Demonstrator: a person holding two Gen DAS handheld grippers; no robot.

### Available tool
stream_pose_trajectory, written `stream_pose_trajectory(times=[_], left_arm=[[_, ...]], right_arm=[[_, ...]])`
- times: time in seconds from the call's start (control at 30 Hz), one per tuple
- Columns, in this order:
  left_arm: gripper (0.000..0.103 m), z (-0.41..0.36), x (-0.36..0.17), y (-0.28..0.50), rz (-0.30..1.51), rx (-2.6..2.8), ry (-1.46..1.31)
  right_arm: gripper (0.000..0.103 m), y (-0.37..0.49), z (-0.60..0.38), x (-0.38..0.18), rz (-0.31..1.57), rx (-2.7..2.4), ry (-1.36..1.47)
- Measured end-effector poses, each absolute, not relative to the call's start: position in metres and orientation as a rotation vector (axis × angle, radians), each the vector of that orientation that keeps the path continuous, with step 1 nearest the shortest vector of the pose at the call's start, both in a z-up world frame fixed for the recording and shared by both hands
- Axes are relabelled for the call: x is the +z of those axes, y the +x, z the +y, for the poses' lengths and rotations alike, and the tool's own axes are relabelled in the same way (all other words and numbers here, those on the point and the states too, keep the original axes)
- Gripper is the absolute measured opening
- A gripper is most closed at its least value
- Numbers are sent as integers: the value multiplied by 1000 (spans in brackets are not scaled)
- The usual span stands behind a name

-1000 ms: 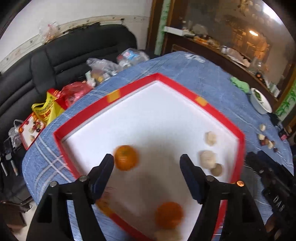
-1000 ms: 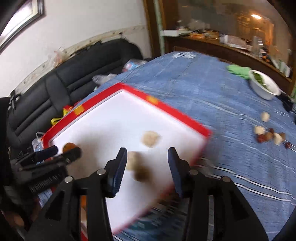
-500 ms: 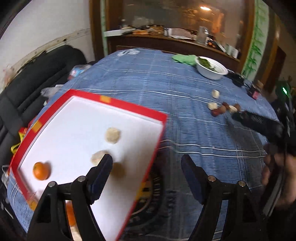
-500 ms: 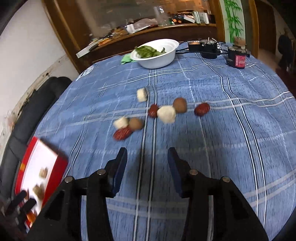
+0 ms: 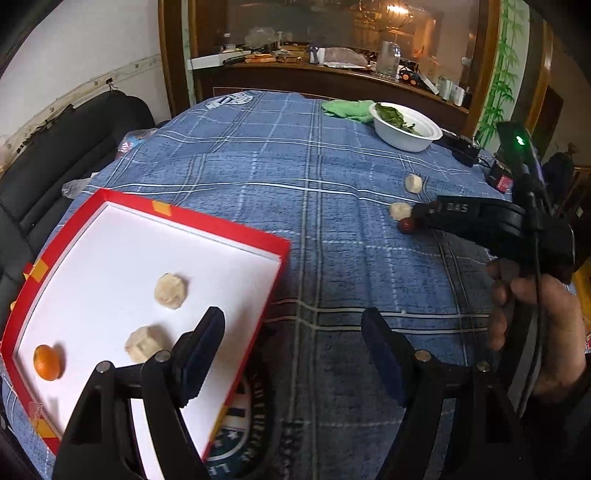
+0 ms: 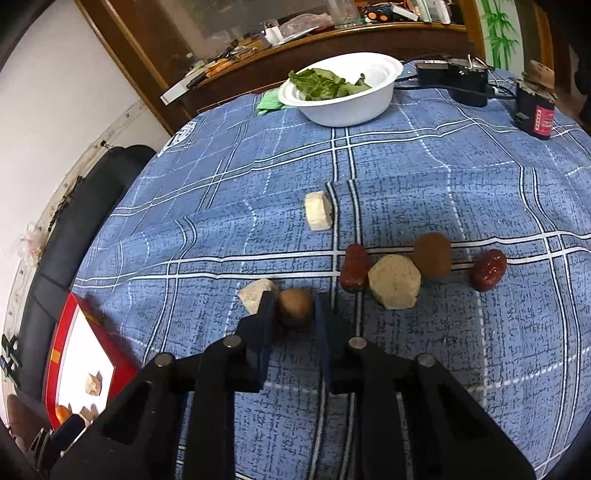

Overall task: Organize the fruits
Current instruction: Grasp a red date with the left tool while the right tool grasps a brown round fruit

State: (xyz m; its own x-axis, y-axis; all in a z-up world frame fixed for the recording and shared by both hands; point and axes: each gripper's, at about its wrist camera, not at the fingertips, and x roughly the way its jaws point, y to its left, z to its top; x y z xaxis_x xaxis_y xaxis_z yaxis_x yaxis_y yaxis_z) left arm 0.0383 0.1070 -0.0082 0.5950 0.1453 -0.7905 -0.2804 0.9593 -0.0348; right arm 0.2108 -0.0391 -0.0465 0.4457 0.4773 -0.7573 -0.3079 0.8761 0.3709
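Evenly lit indoors, fairly bright, colours a little cool. Warm ceiling lamp (image 5: 397, 9) glowing behind dark glass at the top of the left wrist view, mildly flared. Soft, short shadows under the small orange round fruit (image 5: 47, 362) in the red-rimmed white tray (image 5: 207, 220). Strong fisheye bending toward black vignetted corners. Sharp mid-frame; slight blur on the small brown round fruit (image 6: 295, 306) nearest the right tool (image 6: 293, 314).
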Motion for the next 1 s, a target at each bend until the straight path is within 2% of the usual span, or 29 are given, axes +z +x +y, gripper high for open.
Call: stream_pose_trajectory(times=[0.17, 0.37, 0.63, 0.9, 0.97, 1.0], left_arm=[[76, 100, -7, 35, 897, 245, -135], [76, 94, -5, 47, 892, 237, -156], [76, 49, -9, 103, 856, 165, -115], [73, 28, -30, 153, 836, 114, -85], [54, 27, -36, 159, 851, 111, -74], [32, 29, -43, 165, 887, 111, -81]], right_arm=[[24, 211, -27, -44, 981, 481, 98], [24, 199, -54, -40, 963, 482, 133], [24, 164, -125, -18, 868, 427, 197], [24, 165, -149, -27, 842, 437, 277], [24, 166, -149, -26, 841, 456, 287], [24, 166, -149, -25, 840, 460, 288]])
